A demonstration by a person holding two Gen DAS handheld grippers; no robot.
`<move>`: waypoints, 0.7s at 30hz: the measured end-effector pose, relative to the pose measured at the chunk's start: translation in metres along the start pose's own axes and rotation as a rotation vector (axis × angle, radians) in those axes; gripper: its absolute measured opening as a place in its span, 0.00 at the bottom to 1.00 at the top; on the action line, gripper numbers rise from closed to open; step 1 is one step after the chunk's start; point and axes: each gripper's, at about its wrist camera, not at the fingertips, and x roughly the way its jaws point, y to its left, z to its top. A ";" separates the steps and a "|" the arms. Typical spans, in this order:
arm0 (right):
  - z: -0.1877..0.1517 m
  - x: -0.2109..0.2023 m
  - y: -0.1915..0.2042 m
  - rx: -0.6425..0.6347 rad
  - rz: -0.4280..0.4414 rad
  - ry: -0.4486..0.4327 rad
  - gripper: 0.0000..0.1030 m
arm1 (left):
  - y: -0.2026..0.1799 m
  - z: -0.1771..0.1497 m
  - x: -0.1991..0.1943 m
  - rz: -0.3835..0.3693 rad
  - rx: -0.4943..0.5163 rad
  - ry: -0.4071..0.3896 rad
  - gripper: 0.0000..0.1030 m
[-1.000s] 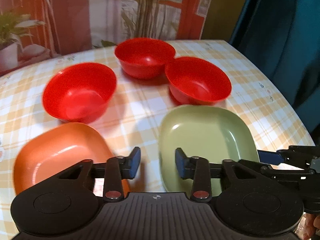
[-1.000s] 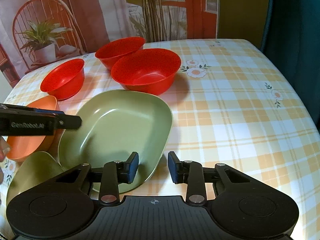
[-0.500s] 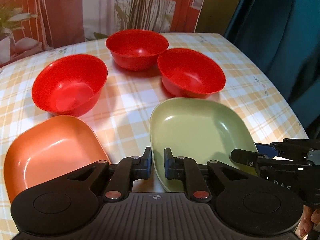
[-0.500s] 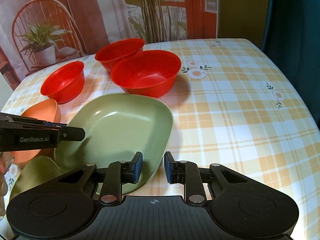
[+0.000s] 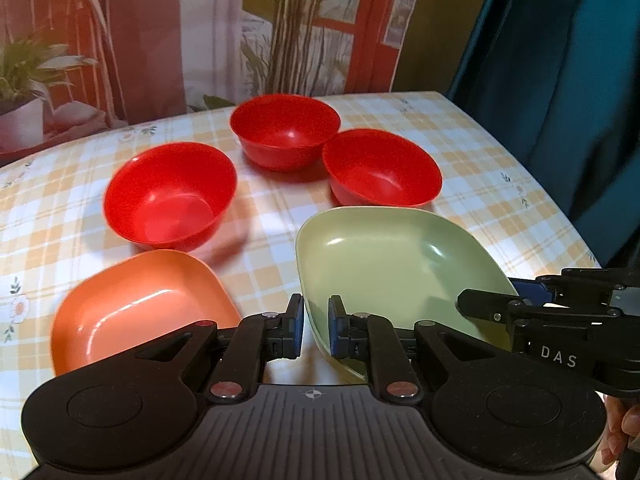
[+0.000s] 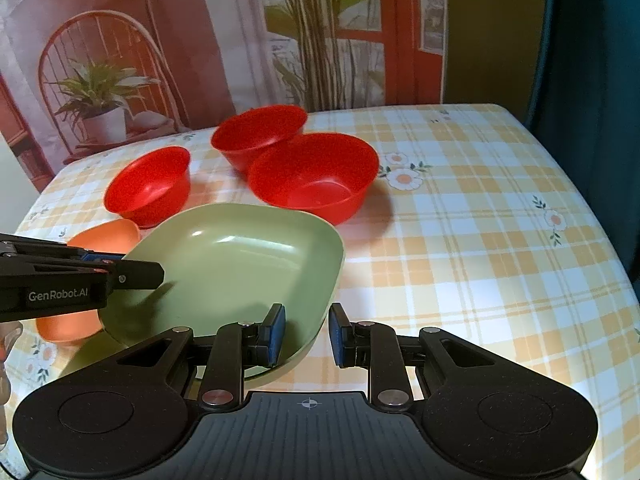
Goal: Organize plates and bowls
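A pale green square plate [image 5: 392, 264] [image 6: 240, 264] is held between both grippers, over the checked tablecloth. My left gripper [image 5: 316, 332] [image 6: 156, 274] is shut on its near left rim. My right gripper [image 6: 308, 336] [image 5: 504, 298] is shut on the opposite rim, one pad inside the plate and one outside. An orange square plate [image 5: 140, 308] [image 6: 108, 236] lies left of the green one. Three red bowls stand behind: one at the left [image 5: 170, 196] [image 6: 148, 184], one at the back [image 5: 285, 136] [image 6: 256, 132], one at the right [image 5: 382, 166] [image 6: 314, 176], and the last two touch.
The table [image 6: 480, 240] has a yellow checked cloth with flowers, and its right edge drops off beside a teal curtain [image 5: 560, 80]. A printed backdrop [image 6: 120, 80] of a chair and plants hangs behind the table. A person's hand [image 5: 624, 432] shows at the lower right.
The left jaws closed from wide apart onto the green plate's rim, and the right jaws narrowed onto the other rim. Both grippers then rose slightly, taking the plate with them.
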 end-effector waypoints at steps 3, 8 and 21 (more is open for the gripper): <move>0.004 -0.006 0.009 -0.023 0.001 -0.018 0.22 | 0.003 0.000 -0.009 0.009 -0.007 -0.022 0.13; 0.010 -0.014 0.021 -0.052 0.013 -0.039 0.22 | 0.011 -0.003 -0.026 0.022 -0.028 -0.059 0.13; 0.011 -0.021 0.060 -0.133 0.061 -0.052 0.22 | 0.032 -0.024 -0.063 0.065 -0.104 -0.136 0.14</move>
